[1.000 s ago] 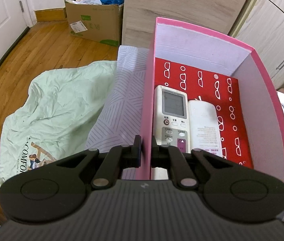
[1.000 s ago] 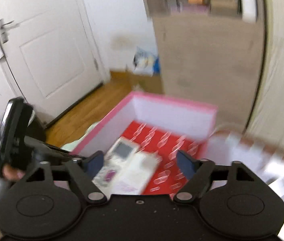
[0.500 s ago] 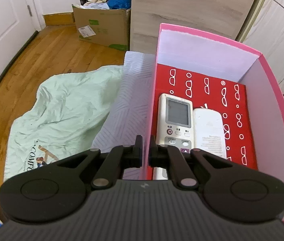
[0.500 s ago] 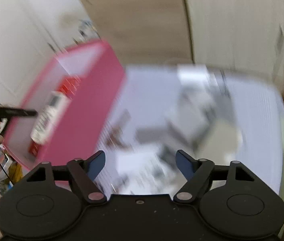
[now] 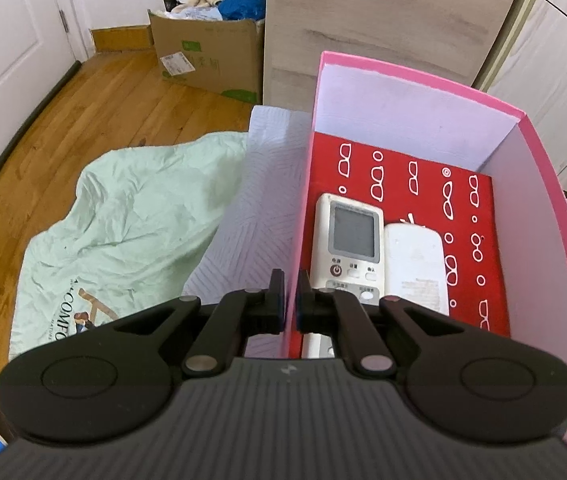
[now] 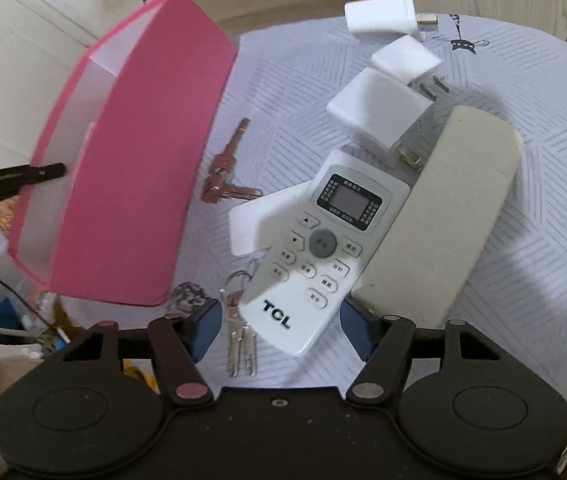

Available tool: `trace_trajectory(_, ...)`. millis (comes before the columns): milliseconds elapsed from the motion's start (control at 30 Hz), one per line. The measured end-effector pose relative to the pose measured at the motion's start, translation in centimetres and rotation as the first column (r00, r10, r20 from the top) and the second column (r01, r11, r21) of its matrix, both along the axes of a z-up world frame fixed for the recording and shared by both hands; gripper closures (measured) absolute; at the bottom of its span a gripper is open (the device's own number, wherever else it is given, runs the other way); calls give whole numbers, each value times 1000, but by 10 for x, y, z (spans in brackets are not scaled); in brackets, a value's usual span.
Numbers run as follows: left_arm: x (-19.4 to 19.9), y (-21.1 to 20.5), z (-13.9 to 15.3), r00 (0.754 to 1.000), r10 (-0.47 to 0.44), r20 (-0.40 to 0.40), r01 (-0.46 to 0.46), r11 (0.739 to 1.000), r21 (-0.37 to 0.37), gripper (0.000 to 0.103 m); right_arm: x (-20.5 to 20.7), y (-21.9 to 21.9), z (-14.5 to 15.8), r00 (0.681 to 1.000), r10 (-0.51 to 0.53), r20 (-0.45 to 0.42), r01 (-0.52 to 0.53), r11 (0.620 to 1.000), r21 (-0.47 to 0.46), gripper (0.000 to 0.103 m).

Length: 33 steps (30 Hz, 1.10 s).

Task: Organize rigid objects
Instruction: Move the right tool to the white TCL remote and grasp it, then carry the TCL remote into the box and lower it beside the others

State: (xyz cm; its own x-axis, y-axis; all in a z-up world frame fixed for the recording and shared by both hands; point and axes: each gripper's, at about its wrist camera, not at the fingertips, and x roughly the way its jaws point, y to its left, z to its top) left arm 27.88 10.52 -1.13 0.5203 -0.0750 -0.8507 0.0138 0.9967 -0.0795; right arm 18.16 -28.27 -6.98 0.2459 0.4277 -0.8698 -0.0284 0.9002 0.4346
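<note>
Pink box [image 5: 559,240] wall pinched by left gripper [image 5: 290,300], likely steadying it for loading | two remotes inside | right gripper [image 6: 275,320] fingers spread, just been closing, astride TCL remote [image 6: 315,248] on patterned cloth [image 6: 523,280], not gripping | outside: two remotes, three white adapters, two key bunches

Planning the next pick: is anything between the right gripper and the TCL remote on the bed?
Nothing visible blocks it. The right gripper, its jaws just narrowed but open, already has the TCL remote's near end between its fingers. A bunch of keys lies beside that end, and the beige remote touches its other side.
</note>
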Motion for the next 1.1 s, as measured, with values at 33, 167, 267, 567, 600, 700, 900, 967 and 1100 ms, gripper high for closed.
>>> trace_trajectory(33, 0, -1, 0, 1000, -2, 2, 2, 1000, 7, 99, 2, 3, -3, 1000, 4, -2, -4, 1000, -17, 32)
trace_trajectory(167, 0, -5, 0, 1000, -8, 9, 8, 1000, 29, 99, 6, 21, 0, 998, 35, 53, -31, 996, -80, 32)
trace_trajectory(267, 1, -6, -1, 1000, -6, 8, 6, 1000, 24, 99, 8, 39, 3, 990, 86, 109, -63, 978, -197, 31)
trace_trajectory(567, 2, -7, -1, 1000, -10, 11, 10, 1000, 29, 99, 29, 62, -1, 969, 115, 219, -23, 923, -385, 39)
trace_trajectory(600, 2, -7, -1, 1000, -11, 11, 11, 1000, 28, 99, 29, 62, 2, 969, 119, 217, -28, 924, -380, 41)
trace_trajectory(700, 3, -7, -1, 1000, -11, 9, 11, 1000, 19, 99, 24, 60, 12, 963, 132, 237, -36, 928, -371, 42)
trace_trajectory(900, 4, -6, 0, 1000, -14, 10, 14, 1000, 13, 99, 8, 60, 42, 915, 140, 378, 5, 934, -358, 42)
trace_trajectory(967, 5, -6, 0, 1000, -12, 9, 12, 1000, 9, 99, 2, 61, 54, 893, 138, 429, 24, 936, -351, 42)
trace_trajectory(1100, 3, -5, 1, 1000, -8, 8, 8, 1000, -3, 99, -7, 67, 79, 827, 136, 545, 76, 935, -348, 42)
